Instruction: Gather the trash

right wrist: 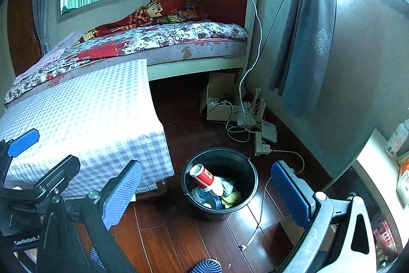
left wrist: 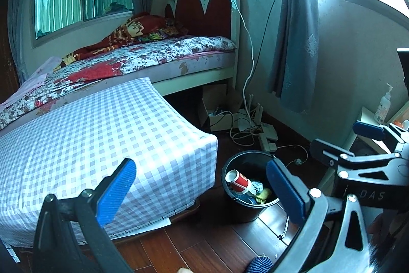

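**Two empty grippers above a filled bucket**

Left wrist view: the left gripper [left wrist: 200,186] hangs with its two blue fingers [left wrist: 116,195] wide apart, holding nothing. One black bucket [left wrist: 246,187] stands on the wooden floor [left wrist: 202,244] beside the checked-cloth desk [left wrist: 102,134]; inside lie one red paper cup [left wrist: 237,181] and crumpled trash [left wrist: 259,191]. The right gripper [left wrist: 342,142], at the right edge, bears the letters "DAS".

Right wrist view: the right gripper [right wrist: 207,192] likewise has its fingers spread, empty. The left gripper [right wrist: 44,152] housing reads "GenRobot". The bucket [right wrist: 219,181] is between the fingers; the cup's label is unreadable.
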The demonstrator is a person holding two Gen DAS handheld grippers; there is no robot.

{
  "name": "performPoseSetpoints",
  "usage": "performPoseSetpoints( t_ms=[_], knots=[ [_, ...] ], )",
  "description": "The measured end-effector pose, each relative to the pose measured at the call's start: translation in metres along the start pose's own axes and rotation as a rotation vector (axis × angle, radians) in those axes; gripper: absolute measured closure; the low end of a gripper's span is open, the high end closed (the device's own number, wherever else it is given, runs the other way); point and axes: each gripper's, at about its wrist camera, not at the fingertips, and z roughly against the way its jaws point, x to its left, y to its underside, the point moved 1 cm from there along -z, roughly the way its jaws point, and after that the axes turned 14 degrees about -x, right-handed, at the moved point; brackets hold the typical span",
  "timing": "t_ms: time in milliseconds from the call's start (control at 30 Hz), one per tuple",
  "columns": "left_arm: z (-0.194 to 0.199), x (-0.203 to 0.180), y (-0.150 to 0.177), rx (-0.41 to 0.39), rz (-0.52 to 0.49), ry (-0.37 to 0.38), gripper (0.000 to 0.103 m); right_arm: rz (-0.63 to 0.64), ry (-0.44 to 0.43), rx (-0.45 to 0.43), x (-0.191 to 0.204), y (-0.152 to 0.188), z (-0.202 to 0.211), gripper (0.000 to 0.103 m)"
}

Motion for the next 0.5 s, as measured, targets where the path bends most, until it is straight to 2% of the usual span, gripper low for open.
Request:
performPoseSetpoints(
  t_ms=[500],
  knots=[
    [0.0033, -0.0029, -0.0042, -0.013, -0.004, 0.001, 0.001, -0.003, 0.009, -0.015, -0.0031, -0.0029, 0.0060, 0.001]
  ],
)
